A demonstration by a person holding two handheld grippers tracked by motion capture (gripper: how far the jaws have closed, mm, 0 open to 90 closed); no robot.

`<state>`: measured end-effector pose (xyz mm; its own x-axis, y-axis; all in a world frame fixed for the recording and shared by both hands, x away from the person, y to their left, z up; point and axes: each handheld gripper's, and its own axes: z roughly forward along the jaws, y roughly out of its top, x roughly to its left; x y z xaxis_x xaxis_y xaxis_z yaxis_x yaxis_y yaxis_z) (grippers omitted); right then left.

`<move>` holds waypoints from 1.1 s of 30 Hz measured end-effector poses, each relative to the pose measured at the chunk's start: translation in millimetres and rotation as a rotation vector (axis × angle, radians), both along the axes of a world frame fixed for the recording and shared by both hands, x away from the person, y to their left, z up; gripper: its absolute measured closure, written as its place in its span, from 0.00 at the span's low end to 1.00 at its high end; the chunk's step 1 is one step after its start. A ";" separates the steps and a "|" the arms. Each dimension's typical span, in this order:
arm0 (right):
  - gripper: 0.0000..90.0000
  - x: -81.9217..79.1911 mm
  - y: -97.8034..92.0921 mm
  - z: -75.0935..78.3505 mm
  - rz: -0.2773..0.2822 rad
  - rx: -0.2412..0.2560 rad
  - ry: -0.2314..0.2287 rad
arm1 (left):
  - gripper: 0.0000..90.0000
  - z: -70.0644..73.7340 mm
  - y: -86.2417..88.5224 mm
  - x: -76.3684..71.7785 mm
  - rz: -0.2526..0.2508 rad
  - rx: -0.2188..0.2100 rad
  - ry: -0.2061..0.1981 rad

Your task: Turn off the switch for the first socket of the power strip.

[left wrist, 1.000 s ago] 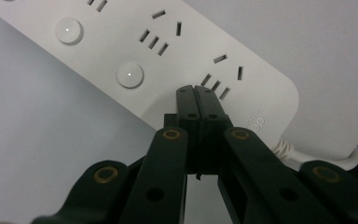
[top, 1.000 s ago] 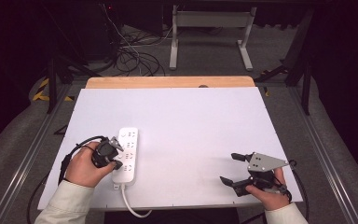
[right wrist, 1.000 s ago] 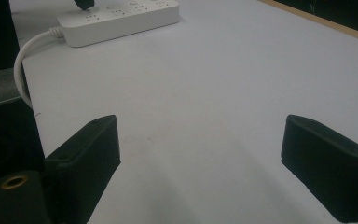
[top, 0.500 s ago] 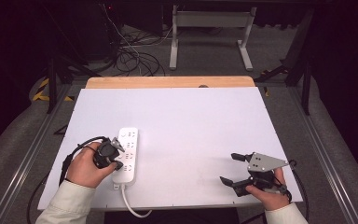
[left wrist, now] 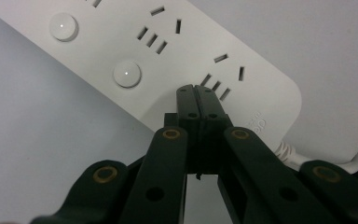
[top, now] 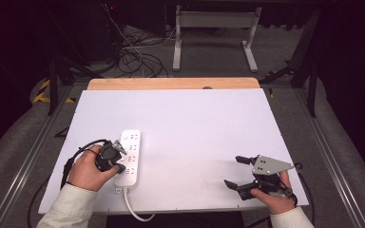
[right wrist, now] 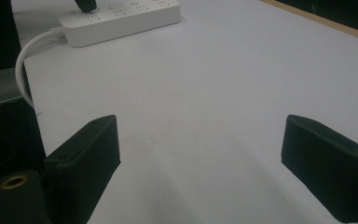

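A white power strip (top: 129, 156) lies on the white table (top: 195, 128) at the front left, its cable (top: 134, 212) running off the near edge. My left gripper (top: 119, 161) is shut, with nothing between its jaws, and its tips rest over the strip's end nearest the cable. In the left gripper view the closed tips (left wrist: 196, 89) sit on the strip (left wrist: 177, 51) beside a socket, with two round buttons (left wrist: 127, 73) to their left. My right gripper (top: 234, 172) is open at the front right with nothing between its jaws. The right gripper view shows the strip (right wrist: 121, 18) far off.
A wooden strip (top: 171, 83) borders the table's far edge. Beyond it on the floor are cables (top: 133, 57) and a metal stand (top: 214, 33). Rails run along both sides of the table.
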<state>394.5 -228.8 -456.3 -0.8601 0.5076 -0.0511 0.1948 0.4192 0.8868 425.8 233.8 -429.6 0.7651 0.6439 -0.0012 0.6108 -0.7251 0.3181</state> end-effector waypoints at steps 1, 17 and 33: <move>0.13 -0.1 0.0 0.1 0.000 0.000 0.000 | 1.00 0.2 -0.2 -0.1 -0.006 0.007 -0.007; 0.13 -1.0 0.3 0.5 0.001 -0.002 -0.002 | 1.00 -0.5 -1.5 -2.0 -0.004 0.016 -0.023; 0.13 -0.9 -0.4 0.0 -0.002 0.001 -0.001 | 1.00 5.8 0.0 -6.7 0.005 -0.014 -0.084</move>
<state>393.6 -229.2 -456.3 -0.8588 0.5097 -0.0517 0.1945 0.4178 0.8875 419.1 233.9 -423.9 0.7600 0.6477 0.0539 0.5848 -0.7176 0.3782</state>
